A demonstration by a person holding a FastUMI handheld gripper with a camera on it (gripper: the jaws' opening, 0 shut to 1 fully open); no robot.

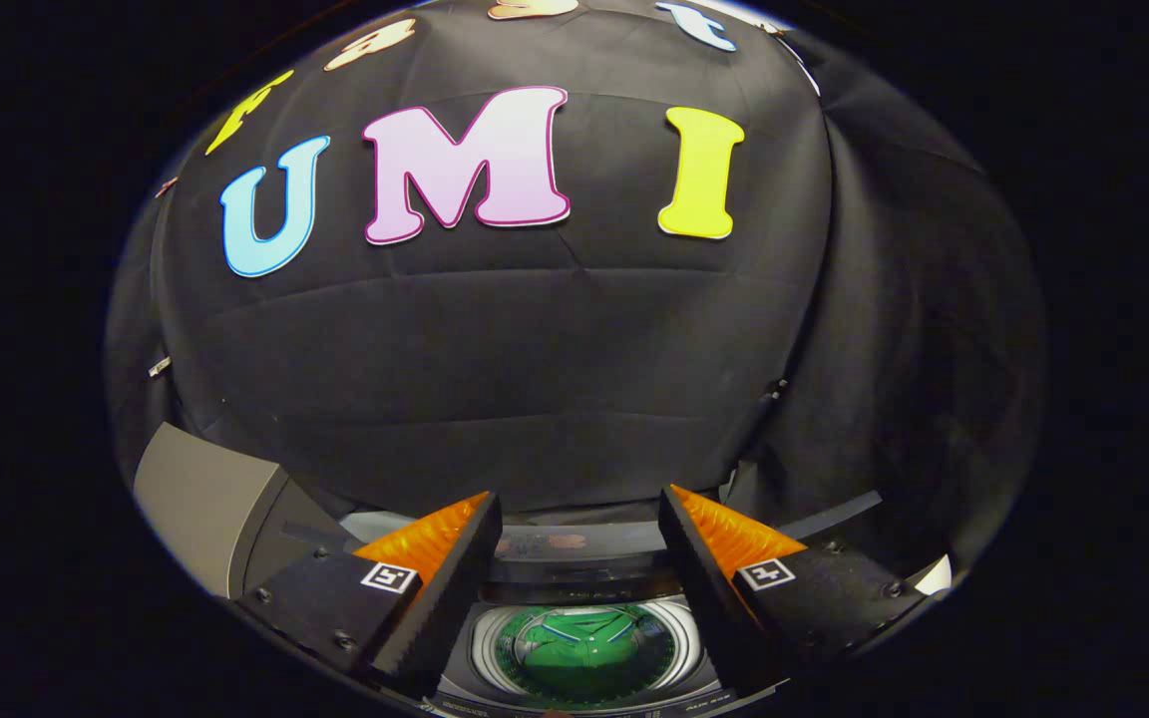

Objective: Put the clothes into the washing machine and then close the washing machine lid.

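Note:
My gripper (pixel 579 514) stands open, its fingers wide apart with nothing between them. Below and between the fingers I look down into the washing machine (pixel 579 573), whose round drum opening (pixel 584 653) is uncovered. A green garment (pixel 579 653) lies inside the drum. The machine's back panel runs just ahead of the fingertips. I cannot make out the lid with certainty.
A grey slanted box-like panel (pixel 200 504) stands to the left of the machine, beside the left finger. The black cloth wall (pixel 535 379) hangs close behind the machine. A small white scrap (pixel 934 575) lies at the far right.

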